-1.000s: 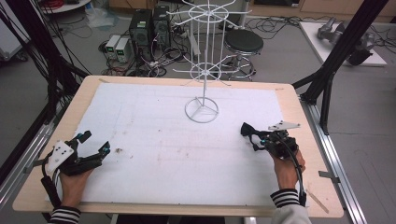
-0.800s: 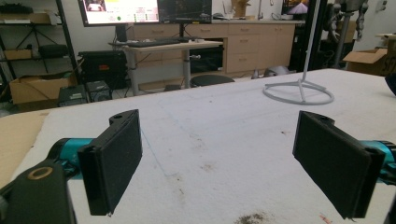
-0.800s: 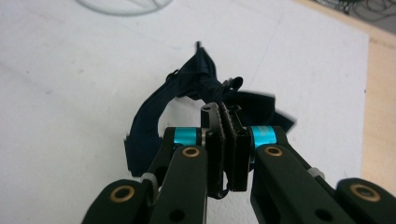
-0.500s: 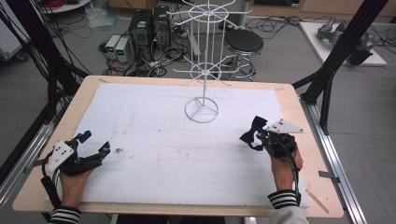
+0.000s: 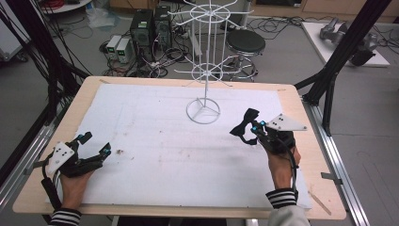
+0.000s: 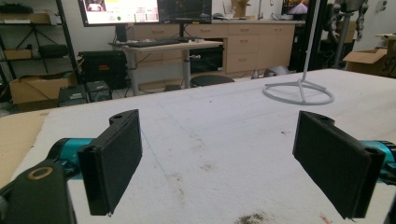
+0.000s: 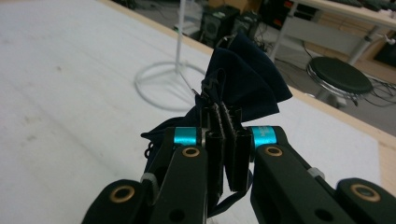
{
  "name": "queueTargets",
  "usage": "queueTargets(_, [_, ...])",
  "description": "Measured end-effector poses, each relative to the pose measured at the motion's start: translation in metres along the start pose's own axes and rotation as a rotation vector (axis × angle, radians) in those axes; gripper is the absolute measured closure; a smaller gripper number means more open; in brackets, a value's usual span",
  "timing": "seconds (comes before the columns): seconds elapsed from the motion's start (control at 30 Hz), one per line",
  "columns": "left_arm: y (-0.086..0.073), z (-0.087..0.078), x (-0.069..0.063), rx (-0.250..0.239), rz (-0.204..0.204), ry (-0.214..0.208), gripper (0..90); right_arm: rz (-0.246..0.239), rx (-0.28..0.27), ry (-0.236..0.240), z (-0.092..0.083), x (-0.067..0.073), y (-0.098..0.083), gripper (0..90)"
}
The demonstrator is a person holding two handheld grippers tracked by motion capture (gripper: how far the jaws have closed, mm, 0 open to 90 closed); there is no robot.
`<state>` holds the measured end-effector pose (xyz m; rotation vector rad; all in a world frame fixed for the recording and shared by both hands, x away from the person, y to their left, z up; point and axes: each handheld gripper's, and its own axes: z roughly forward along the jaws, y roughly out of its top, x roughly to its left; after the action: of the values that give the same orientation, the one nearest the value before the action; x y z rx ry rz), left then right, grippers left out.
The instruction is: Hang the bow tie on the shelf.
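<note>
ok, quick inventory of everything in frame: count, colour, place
wire display rack: 1, white, upright on a ring base at the far middle of the table
bow tie: 1, dark navy, clamped in the right gripper, right of the rack's base
foam sheet: 1, white, covering the table top
table: 1, light wood
stool: 1, black seat, on the floor beyond the table
computer towers: 2, black, on the floor beyond the table
left gripper: 1, black, jaws wide apart, near left corner
right gripper: 1, black, shut on the bow tie
</note>
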<state>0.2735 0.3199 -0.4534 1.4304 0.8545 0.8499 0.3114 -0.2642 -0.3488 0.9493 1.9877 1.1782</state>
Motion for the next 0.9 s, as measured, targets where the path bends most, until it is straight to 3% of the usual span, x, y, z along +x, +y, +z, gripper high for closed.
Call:
queueTargets(0.27, [0.0,0.0,0.0,0.001,-0.001,0.0,16.1,0.002,-0.08,0.053,0.002,0.006,0.017,88.1])
queueTargets(0.57, [0.0,0.0,0.0,0.002,0.0,-0.001,16.1,0.053,-0.174,0.127,0.008,0.01,0.035,88.1])
queueTargets(0.9, [0.0,0.0,0.0,0.003,-0.001,-0.002,16.1,0.049,-0.223,0.147,0.011,0.014,0.051,88.1])
